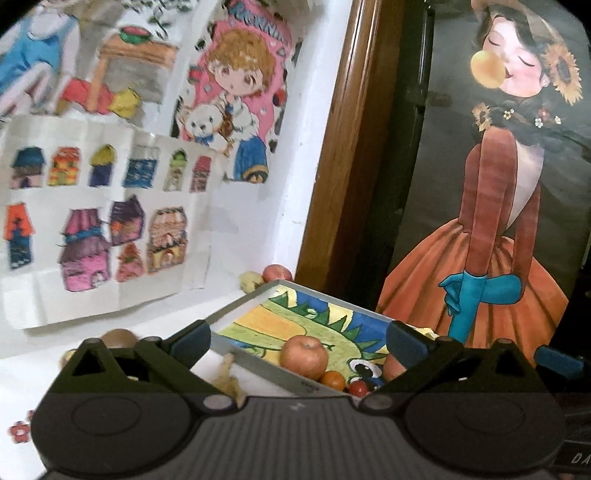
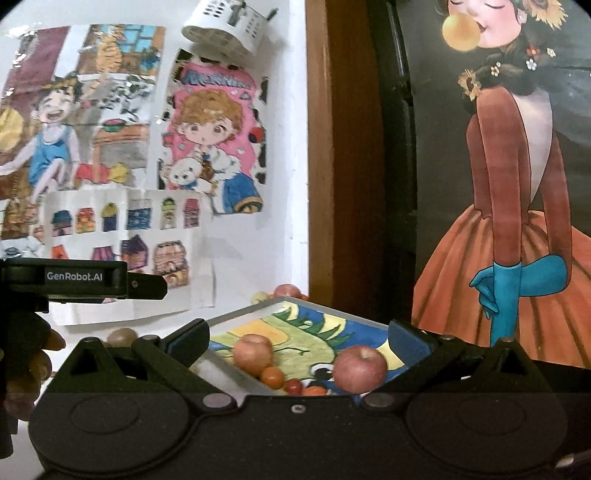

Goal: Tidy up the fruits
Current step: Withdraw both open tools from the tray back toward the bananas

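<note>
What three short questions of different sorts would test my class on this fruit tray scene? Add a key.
1. True or false: the right claw grips an apple.
2. How many large red apples lie in the shallow grey tray with the painted bottom?
3. Which lies nearest the left red apple? A. small orange fruit B. white wall device

Key: 1 false, both claws, left too, are open and empty; 2 two, the other apple on the right; 3 A.
</note>
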A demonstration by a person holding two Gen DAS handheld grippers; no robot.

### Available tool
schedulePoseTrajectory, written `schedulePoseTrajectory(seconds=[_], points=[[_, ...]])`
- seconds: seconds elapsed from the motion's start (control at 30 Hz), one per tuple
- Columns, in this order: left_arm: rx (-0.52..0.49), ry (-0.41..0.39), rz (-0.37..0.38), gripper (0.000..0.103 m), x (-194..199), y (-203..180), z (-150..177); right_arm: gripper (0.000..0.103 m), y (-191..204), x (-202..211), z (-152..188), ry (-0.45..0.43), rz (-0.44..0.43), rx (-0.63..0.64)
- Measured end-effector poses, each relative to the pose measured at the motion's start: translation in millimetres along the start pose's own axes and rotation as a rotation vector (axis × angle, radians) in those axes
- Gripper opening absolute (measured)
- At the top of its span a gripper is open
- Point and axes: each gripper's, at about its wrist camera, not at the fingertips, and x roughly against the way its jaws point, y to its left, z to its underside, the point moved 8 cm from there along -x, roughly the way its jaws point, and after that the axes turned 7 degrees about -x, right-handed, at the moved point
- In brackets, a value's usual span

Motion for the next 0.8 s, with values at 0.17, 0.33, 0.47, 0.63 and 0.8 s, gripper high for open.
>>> schedulePoseTrajectory(seconds=[0.17,0.33,0.47,0.63,0.8], points=[[-0.024,0.001,-0.007,0.103,34.1,7.5,6.2,0.102,23.8,24.4,4.5,-0.005,-0.019,-0.002],[-0.035,0.001,-0.013,0.103,62.3,15.7,14.7,0.102,42.7,45.0,13.1,-0.005,-0.027,-0.005],[-0.031,0.013,-0.015,0.103,79.6,22.6,24.7,0.102,56.5,61.3,20.8,-0.009,-0.035,-0.007],[-0.027,0.036,-0.019,0.103,97.1,29.7,41.5,0.102,69.5,77.0,36.4,0.009,-0.035,-0.016],[0.006,0.062,-0.007,0.103,107.0,38.3,58.6,0.102,80.3,88.8,49.6,0.024,-0.028,-0.015]])
